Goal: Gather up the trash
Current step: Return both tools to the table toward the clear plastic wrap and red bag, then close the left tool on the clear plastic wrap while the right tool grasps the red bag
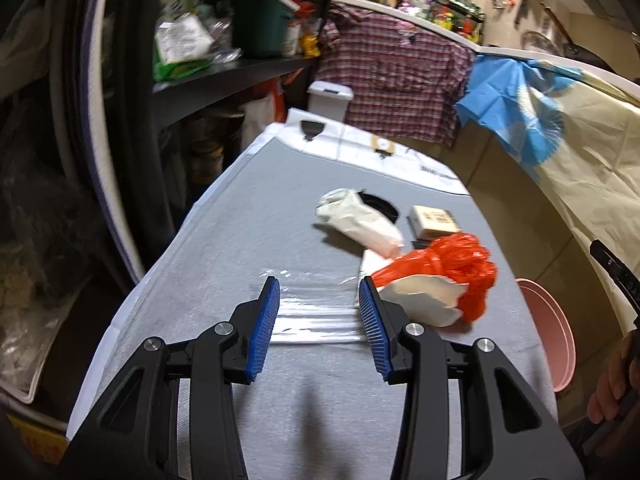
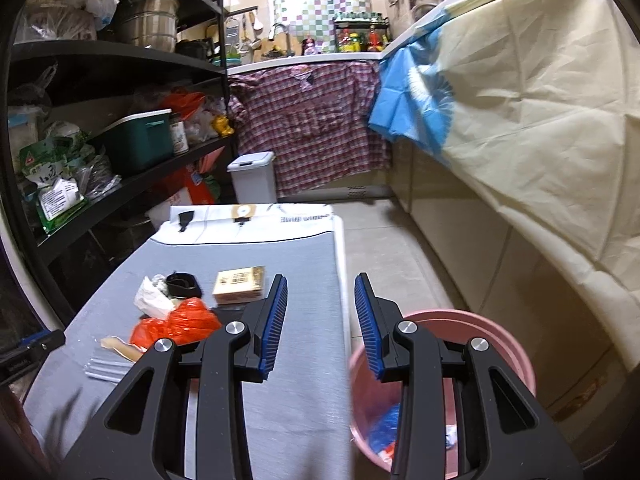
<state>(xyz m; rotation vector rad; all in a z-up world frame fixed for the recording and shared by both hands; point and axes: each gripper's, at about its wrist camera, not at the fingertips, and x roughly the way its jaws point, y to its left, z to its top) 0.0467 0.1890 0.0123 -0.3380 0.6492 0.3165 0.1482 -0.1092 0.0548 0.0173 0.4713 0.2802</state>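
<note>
Clear film (image 1: 316, 316) is lying between the empty, half-open left gripper (image 1: 319, 312), which should be pinching low, while the right gripper (image 2: 321, 322) is gaping empty over the bin (image 2: 500, 344).

The round pink plastic bin (image 1: 548, 332) was cut off behind the grey-covered table's (image 1: 224, 240) edge in the left wrist view, and in the right wrist view the right gripper's (image 2: 321, 322) arms hid part of its blurred blue and white contents. A black ring-shaped object (image 1: 382, 206) lay half hidden behind crumpled white paper (image 1: 356, 220). The print on a small tan cardboard box (image 2: 239, 285) was too small to read.
</note>
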